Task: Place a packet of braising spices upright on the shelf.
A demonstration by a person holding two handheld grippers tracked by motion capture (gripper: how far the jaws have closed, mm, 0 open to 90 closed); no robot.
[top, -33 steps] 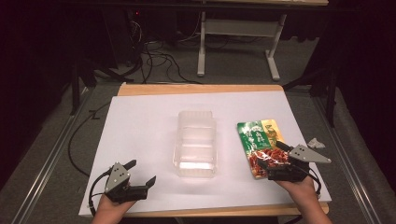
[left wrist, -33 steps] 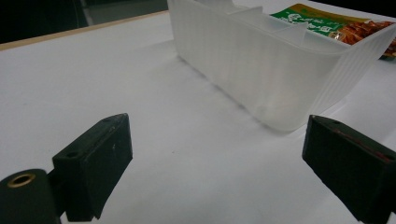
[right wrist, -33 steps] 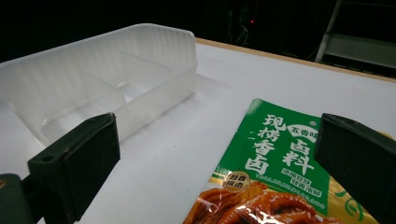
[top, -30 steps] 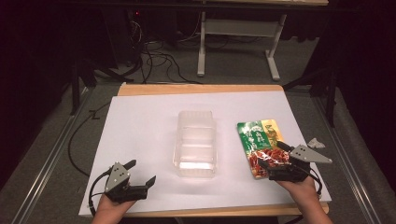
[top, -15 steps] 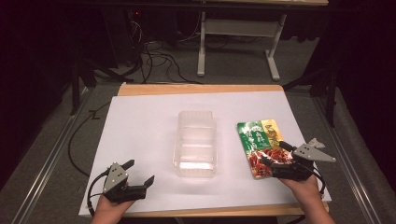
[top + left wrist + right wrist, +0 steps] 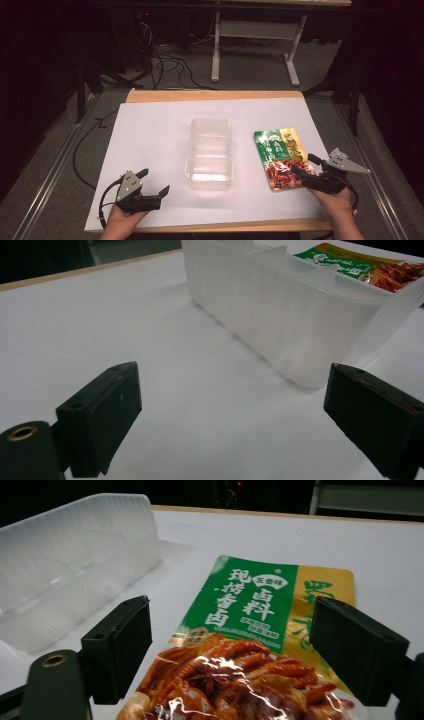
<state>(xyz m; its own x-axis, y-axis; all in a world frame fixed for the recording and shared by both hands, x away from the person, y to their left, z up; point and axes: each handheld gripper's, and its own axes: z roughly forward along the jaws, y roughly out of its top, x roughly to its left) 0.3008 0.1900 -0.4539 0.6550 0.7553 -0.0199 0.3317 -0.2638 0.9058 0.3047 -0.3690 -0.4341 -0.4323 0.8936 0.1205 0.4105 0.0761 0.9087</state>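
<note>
A clear plastic container (image 6: 210, 154) with inner dividers stands in the middle of the white table cover (image 6: 150, 130). To its right lies a flat green, yellow and red food pouch (image 6: 280, 156), also seen in the right gripper view (image 6: 250, 630). My right gripper (image 6: 301, 165) is open, its jaws either side of the pouch's near end, low over it (image 6: 235, 655). My left gripper (image 6: 152, 181) rests open near the front left, pointing at the container's near corner (image 6: 290, 315), with nothing between its jaws (image 6: 230, 410).
The cover lies on a wooden table (image 6: 210, 95) whose front edge runs just before my hands. Behind the table are a white metal frame (image 6: 252, 45) and loose cables (image 6: 165, 65) on the grey floor. A black cable (image 6: 82, 155) trails off the left side.
My right gripper has moved a little left and forward over the pouch's near end. The left gripper has stayed put.
</note>
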